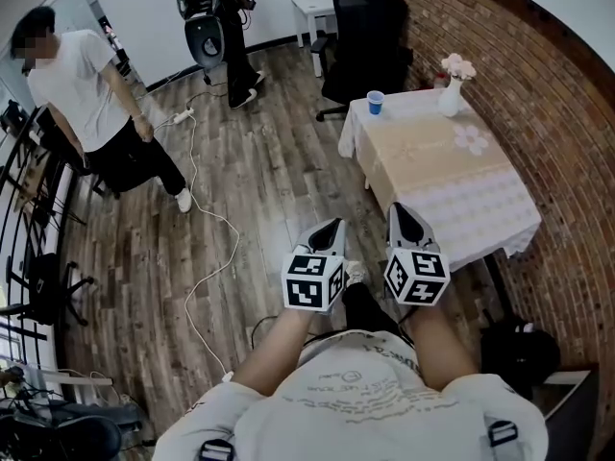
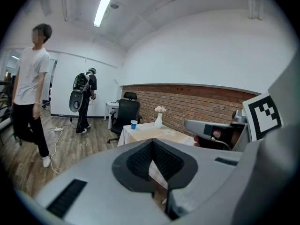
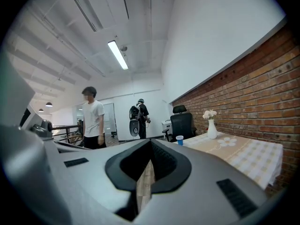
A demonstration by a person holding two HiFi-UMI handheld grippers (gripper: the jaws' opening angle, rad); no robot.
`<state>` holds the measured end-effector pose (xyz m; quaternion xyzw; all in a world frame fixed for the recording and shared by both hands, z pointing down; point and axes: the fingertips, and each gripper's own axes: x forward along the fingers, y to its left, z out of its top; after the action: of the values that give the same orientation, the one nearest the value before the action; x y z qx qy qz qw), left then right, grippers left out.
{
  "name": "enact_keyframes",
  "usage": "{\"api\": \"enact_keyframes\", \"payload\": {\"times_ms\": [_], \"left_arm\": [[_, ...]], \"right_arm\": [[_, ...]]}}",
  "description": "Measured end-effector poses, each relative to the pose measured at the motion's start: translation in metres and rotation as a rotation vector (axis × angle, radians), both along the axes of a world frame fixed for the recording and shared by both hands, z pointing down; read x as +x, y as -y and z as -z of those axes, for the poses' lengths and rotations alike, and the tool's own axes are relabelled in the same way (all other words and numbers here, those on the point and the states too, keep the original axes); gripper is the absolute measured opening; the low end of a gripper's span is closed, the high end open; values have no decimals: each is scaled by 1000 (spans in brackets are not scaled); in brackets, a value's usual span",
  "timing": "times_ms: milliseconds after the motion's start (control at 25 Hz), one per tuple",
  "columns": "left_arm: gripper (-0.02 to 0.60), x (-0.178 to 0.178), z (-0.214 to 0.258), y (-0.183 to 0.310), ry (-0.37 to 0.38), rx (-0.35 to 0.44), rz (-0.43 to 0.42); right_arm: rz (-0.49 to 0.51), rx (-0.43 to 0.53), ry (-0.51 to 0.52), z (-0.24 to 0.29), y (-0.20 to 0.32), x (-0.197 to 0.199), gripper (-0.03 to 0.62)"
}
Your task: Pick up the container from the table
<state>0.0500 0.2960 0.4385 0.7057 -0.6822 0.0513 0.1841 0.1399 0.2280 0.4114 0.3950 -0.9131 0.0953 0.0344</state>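
The container is a small blue cup (image 1: 375,102) standing at the far left corner of a table (image 1: 480,209) covered with a beige and white cloth. The cup (image 2: 134,124) shows far ahead in the left gripper view, and the cup (image 3: 179,139) also appears in the right gripper view. My left gripper (image 1: 327,233) and right gripper (image 1: 405,221) are held side by side close to my body, near the table's front corner and well short of the cup. The left gripper (image 2: 152,142) and the right gripper (image 3: 150,142) are both shut with nothing between the pads.
A white vase with flowers (image 1: 452,89) stands at the table's far right. A black office chair (image 1: 370,36) is behind the table, and a brick wall (image 1: 567,142) runs along its right. A person in a white shirt (image 1: 86,94) stands left; a cable (image 1: 207,229) crosses the wood floor.
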Motion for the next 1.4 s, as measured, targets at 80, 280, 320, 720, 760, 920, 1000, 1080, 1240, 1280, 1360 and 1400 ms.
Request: {"api": "enact_keyframes", "payload": {"times_ms": [80, 280, 320, 720, 760, 920, 1000, 1080, 1240, 1280, 1360, 1400], "left_arm": [[2, -5, 1, 8, 8, 1, -2], [2, -23, 4, 29, 29, 9, 4], [2, -27, 3, 35, 32, 9, 5], [2, -66, -4, 122, 59, 13, -8], [2, -70, -3, 131, 61, 12, -9], [2, -86, -2, 160, 63, 7, -7], [2, -97, -3, 174, 58, 1, -3], [2, -106, -5, 189, 57, -8, 0], [2, -118, -13, 221, 54, -24, -3], [2, -121, -14, 230, 53, -27, -5], [2, -127, -16, 247, 51, -31, -9], [2, -130, -17, 256, 49, -33, -12]], "right_arm": [[-1, 1, 6, 0, 8, -5, 2], [-4, 12, 25, 3, 34, -23, 2], [-7, 16, 25, 2, 40, -27, 2], [-19, 28, 21, -8, 128, -65, 2], [-19, 28, 22, -7, 137, -68, 2], [-28, 29, 26, -6, 170, -83, 2], [-39, 28, 24, -6, 187, -90, 2], [-46, 20, 26, -9, 203, -98, 2], [-51, 6, 23, -17, 236, -110, 2], [-51, 4, 20, -19, 244, -113, 2], [-53, -1, 15, -22, 261, -120, 2], [-55, -5, 12, -23, 270, -122, 2]]}}
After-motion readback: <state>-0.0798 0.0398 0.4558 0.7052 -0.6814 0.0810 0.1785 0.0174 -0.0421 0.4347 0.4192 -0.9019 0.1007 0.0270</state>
